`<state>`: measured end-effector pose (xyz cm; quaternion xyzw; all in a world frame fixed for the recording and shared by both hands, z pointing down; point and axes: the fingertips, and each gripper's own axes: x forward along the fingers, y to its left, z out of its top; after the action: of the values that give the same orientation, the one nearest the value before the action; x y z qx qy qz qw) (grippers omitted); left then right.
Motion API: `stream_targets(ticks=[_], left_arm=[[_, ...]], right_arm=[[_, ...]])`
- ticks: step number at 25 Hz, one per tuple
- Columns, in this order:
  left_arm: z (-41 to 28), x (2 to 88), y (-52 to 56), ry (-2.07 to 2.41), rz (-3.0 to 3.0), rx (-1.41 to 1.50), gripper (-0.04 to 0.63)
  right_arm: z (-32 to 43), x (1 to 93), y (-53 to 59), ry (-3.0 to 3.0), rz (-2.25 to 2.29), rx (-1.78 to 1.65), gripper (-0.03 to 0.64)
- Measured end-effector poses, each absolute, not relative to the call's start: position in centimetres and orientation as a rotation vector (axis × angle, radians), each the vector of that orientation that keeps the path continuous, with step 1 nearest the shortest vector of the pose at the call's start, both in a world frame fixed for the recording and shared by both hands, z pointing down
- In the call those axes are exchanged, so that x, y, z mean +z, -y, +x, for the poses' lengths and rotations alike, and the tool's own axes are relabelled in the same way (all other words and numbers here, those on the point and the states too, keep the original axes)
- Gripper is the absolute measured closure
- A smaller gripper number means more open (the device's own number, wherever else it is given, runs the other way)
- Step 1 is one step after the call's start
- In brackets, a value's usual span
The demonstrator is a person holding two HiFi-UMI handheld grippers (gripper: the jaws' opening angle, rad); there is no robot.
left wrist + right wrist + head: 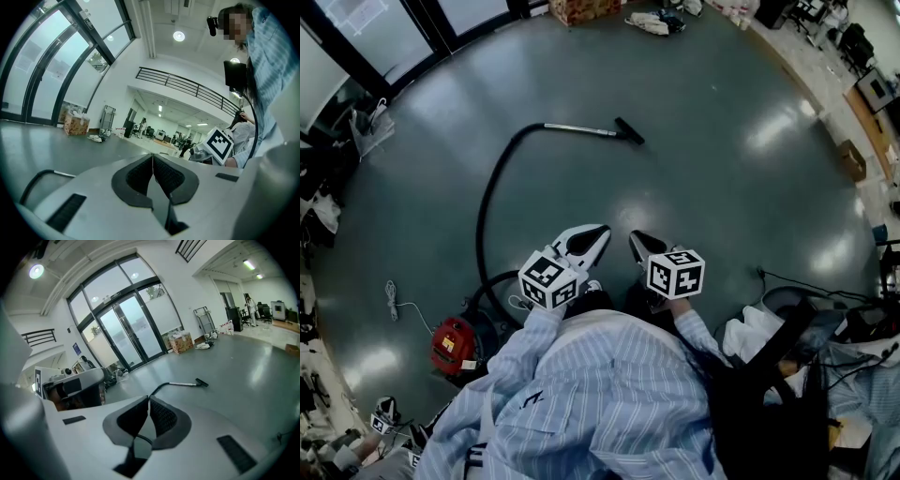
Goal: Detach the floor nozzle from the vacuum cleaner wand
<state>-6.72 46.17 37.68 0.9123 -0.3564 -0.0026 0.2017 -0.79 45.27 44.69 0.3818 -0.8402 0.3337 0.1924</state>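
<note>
1. Head view: both tools were held close before the person's chest. The left gripper [598,231] and right gripper [635,237] were clenched on nothing. The floor nozzle [629,131] lay on the floor well apart from them, joined to the wand [581,129]. The black hose [490,187] curved back to the red vacuum cleaner [453,345].
2. Left gripper view: the pads met with nothing between them. Only a bit of hose and wand showed low at the left, and the nozzle was hidden.
3. Right gripper view: the jaws were pressed together and empty, with wand and nozzle ahead on the floor.
4. Risks, as I judge them: pulling the nozzle without bracing the wand would likely drag the whole wand across the smooth floor. The looping hose could catch a foot on the way over.
</note>
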Motion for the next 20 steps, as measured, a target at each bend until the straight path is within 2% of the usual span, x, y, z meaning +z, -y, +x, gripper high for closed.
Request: stream_targets(ticks=[7, 20], left_arm=[[-8.6, 38.9, -46.5, 0.945, 2.534, 0.004, 0.589], [-7.8, 41.7, -44.6, 0.875, 2.465, -0.021, 0.589]], right_arm=[[-2.0, 45.6, -46.2, 2.322, 1.143, 0.939, 0.597], [1.1, 46.8, -45.4, 2.207, 1.243, 0.965, 0.597]])
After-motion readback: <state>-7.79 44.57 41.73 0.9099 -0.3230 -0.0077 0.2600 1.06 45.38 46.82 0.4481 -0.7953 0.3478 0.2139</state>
